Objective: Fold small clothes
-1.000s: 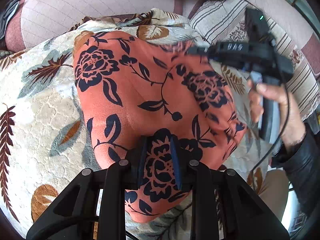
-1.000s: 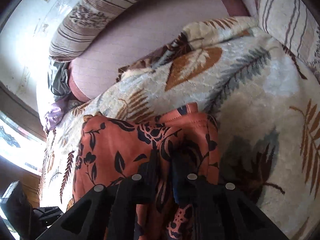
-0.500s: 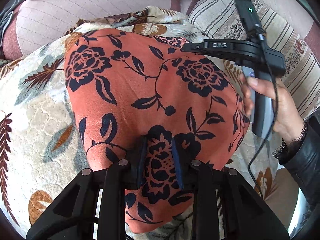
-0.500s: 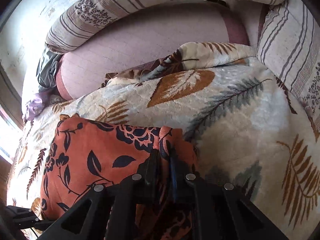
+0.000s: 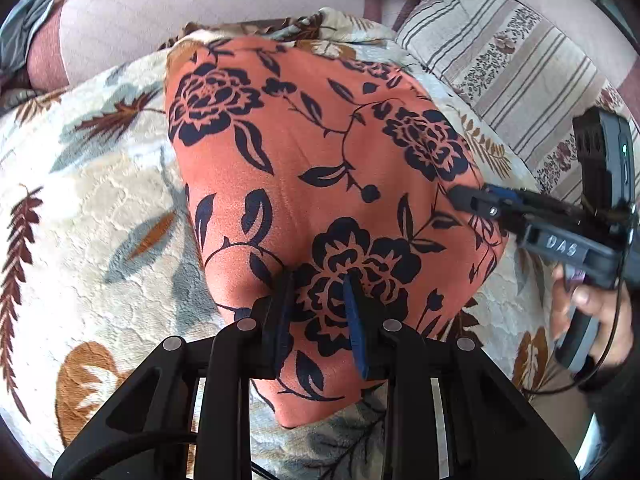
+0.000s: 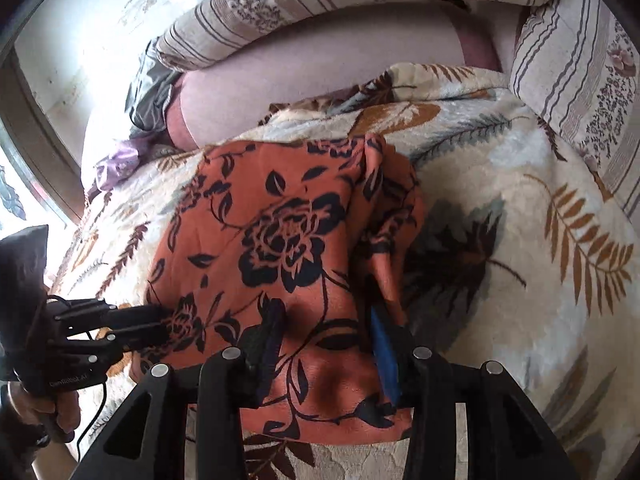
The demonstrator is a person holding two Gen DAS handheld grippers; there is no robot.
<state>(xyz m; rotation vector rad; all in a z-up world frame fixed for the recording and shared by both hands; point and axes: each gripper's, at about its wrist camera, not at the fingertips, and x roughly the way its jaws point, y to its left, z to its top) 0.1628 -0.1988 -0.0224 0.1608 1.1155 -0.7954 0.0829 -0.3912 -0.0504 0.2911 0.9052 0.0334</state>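
An orange garment with dark blue flowers (image 5: pixel 320 152) lies spread on a leaf-patterned blanket (image 5: pixel 100 200). My left gripper (image 5: pixel 319 288) sits at the garment's near edge, shut on a pinch of the cloth, which puckers around its fingertips (image 5: pixel 286 292). In the right wrist view the garment (image 6: pixel 280 232) has a doubled-over fold along its right side. My right gripper (image 6: pixel 326 320) rests over its near corner. Its jaws are opening, and the cloth lies loose between the pads. From the left wrist view the right gripper (image 5: pixel 460 196) touches the garment's right edge, held by a hand (image 5: pixel 588 312).
Striped cushions (image 5: pixel 520 64) line the right and far sides, with a pink cushion (image 5: pixel 200 4) behind the blanket. Grey cloth (image 6: pixel 152 88) and purple cloth (image 6: pixel 116 160) lie bunched at the far left. The left gripper (image 6: pixel 152 320) shows at the garment's left edge.
The right gripper swung from the garment's far right corner down to its near right edge, and its jaws parted off the cloth. The garment now lies flatter. The left gripper stayed put.
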